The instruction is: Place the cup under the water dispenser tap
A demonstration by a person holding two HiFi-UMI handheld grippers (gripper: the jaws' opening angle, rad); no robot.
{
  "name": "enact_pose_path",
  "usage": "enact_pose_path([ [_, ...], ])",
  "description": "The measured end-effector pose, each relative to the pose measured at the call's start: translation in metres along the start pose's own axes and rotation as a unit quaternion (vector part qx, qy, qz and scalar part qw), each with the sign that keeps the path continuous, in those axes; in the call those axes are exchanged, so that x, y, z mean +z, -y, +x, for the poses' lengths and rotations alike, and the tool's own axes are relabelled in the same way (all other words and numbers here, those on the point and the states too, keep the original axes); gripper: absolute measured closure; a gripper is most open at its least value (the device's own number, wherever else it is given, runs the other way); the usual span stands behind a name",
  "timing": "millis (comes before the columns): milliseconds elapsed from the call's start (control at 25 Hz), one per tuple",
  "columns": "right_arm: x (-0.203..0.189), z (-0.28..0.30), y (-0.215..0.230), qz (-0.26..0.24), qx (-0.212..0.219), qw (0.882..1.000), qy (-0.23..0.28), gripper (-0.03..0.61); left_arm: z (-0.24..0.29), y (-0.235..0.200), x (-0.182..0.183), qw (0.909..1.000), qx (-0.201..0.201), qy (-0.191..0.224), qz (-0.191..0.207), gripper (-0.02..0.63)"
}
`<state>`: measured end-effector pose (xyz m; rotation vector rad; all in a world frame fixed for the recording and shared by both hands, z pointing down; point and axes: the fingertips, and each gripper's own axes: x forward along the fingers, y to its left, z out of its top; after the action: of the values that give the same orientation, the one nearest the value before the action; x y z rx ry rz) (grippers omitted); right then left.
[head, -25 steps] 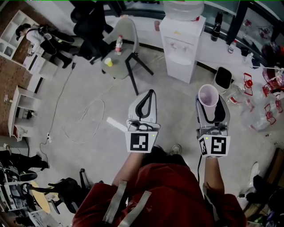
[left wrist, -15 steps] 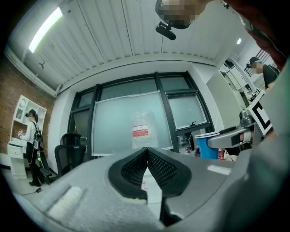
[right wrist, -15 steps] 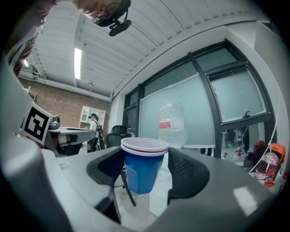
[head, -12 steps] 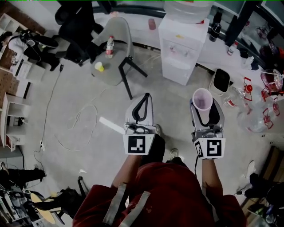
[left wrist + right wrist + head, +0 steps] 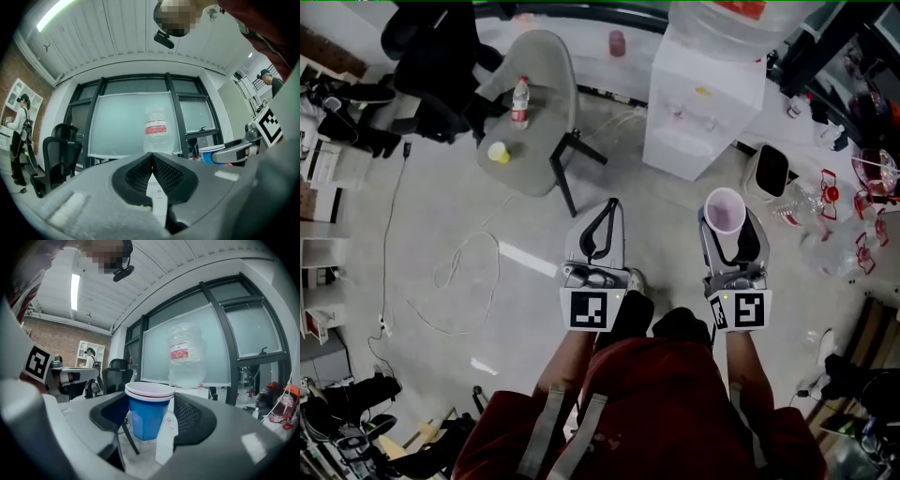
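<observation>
Cup [image 5: 724,208] x1, blue, pinched upright in R gripper [image 5: 726,227]; L gripper [image 5: 607,210] pressed together, empty; 1 water dispenser [image 5: 698,112] ahead

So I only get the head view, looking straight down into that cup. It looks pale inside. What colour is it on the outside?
Observer: Blue, with a white rim. The right gripper view shows the cup side-on.
Operator: Is it really gripped?
Observer: Yes. The right gripper has a black pad against each side of it, and it stands upright.
Operator: And the other gripper?
Observer: The left gripper is empty, with its jaws together at the tips.
</observation>
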<state>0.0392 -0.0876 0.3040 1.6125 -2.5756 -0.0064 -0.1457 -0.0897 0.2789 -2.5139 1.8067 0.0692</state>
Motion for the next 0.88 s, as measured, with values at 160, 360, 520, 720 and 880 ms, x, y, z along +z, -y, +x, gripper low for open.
enact_pose_path([
  [160,-0.029,0.034,-0.004,0.000,-0.003,1.000,-0.016,0.284,0.019,-0.022,-0.030,0.9999,-0.007,-0.005,-0.014,0.617],
  [360,-0.079,0.072,0.005,0.010,-0.007,0.999,-0.037,0.285,0.045,-0.030,-0.081,0.9996,-0.023,-0.015,-0.007,0.615],
  [520,-0.129,0.105,0.016,0.017,-0.006,0.998,-0.055,0.285,0.068,-0.035,-0.133,0.9991,-0.024,-0.032,-0.012,0.615],
  [720,-0.194,0.143,0.027,0.018,0.006,0.997,-0.077,0.285,0.101,-0.038,-0.201,0.9984,-0.028,-0.049,-0.010,0.615],
  [880,-0.249,0.162,0.036,0.019,0.017,0.995,-0.095,0.287,0.124,-0.030,-0.255,0.9979,-0.028,-0.056,-0.017,0.615],
])
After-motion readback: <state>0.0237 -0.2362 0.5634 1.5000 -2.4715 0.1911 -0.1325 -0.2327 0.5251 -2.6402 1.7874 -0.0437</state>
